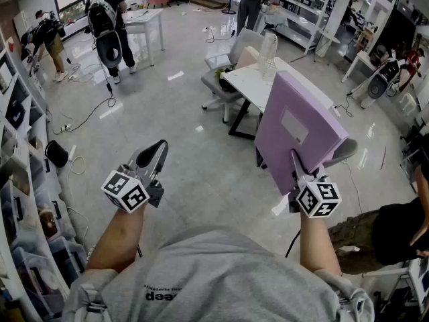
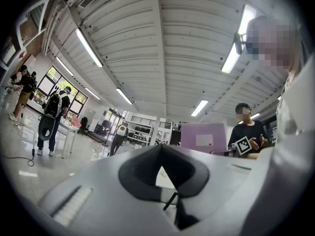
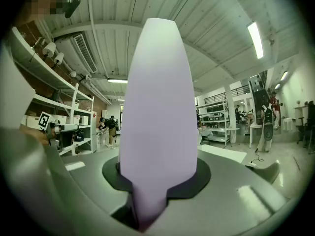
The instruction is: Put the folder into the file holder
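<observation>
**A:** Start close in. What does the right gripper point(image 1: 293, 158) have?

**B:** The folder point(image 1: 301, 129). Its jaws pinch the near edge of the lilac folder. In the right gripper view the sheet fills the space between them and rises straight up the middle.

**A:** So the folder is off the counter?

**B:** Yes, it is held in the air above the floor point(image 1: 188, 146). From the gripper it stands up toward twelve o'clock. Its broad face, which carries a pale label, is turned to the head camera.

**A:** And the left gripper point(image 1: 159, 147)?

**B:** It sits at nine o'clock from the right one, well apart from the folder. Its jaws are pressed together with nothing between them.

**A:** Is anyone close by?

**B:** A person in dark clothes point(image 1: 395, 237) is at about three o'clock from the right gripper, at the picture's edge.

**A:** And farther out?

**B:** Past the folder, at twelve o'clock, is a white counter point(image 1: 251, 86). The file holder point(image 1: 268, 51), pale and see-through, stands upright on it at about eleven o'clock from the folder's top corner. The folder and the file holder are apart.

**A:** What is beyond that?

**B:** A grey chair point(image 1: 224, 69) is at the counter's nine o'clock. Far off at ten o'clock, a person with a backpack point(image 1: 107, 22) stands by another table.
</observation>
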Demonstrator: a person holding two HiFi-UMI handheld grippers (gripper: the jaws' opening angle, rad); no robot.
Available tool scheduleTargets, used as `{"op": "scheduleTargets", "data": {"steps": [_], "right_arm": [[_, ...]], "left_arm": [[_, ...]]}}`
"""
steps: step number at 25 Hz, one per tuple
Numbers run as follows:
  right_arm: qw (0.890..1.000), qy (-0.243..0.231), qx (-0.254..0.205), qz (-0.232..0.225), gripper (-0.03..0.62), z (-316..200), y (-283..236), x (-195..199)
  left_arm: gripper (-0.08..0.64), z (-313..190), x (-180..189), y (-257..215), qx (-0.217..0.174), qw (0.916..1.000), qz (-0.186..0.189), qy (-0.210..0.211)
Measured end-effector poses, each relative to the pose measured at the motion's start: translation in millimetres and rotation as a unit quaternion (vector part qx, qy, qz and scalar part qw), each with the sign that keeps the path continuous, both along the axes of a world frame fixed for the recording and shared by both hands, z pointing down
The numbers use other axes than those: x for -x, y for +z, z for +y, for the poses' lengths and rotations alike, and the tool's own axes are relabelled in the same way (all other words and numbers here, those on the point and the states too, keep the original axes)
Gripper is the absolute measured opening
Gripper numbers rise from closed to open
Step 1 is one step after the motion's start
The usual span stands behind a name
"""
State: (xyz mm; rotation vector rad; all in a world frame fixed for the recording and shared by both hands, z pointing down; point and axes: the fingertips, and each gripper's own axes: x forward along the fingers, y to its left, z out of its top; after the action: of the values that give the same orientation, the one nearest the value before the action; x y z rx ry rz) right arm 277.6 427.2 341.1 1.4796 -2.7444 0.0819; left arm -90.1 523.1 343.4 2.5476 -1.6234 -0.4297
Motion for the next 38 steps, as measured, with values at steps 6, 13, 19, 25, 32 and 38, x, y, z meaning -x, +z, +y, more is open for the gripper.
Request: {"op": "scheduleTargets", "data": {"steps": [6, 13, 19, 25, 32, 38], "right_arm": [[1.000, 0.000, -0.002, 0.002, 0.123, -3.7, -1.2, -8.4], [1.000, -0.002, -0.002, 0.002, 0.123, -8.0, -3.5, -17.1], [1.000, -0.014, -0.007, -0.005, 0.130, -9.5, -9.8, -31.5], [1.000, -0.023, -0.007, -0.013, 0.129, -19.1, -14.4, -60.2], [0.999, -0.039, -0.010, -0.012, 0.129, -38.2, -14.9, -83.8], [0.999, -0.039, -0.014, -0.016, 0.129, -70.7, -18.3, -78.6]], "left_arm": [[0.055, -5.1, -9.6, -3.5, -0.005, 1.0000, 0.000, 0.004], [0.055, -11.5, -21.0, -5.0, -0.005, 1.0000, -0.003, 0.006], [0.055, -15.3, -39.4, -10.3, -0.007, 1.0000, -0.003, 0.001], [0.055, -21.7, -69.2, -14.7, -0.006, 0.9999, -0.001, -0.009], [0.055, -34.5, -95.1, -11.0, -0.005, 0.9997, 0.006, -0.025], [0.055, -59.9, -92.6, 1.9, 0.014, 0.9994, 0.000, -0.030]]}}
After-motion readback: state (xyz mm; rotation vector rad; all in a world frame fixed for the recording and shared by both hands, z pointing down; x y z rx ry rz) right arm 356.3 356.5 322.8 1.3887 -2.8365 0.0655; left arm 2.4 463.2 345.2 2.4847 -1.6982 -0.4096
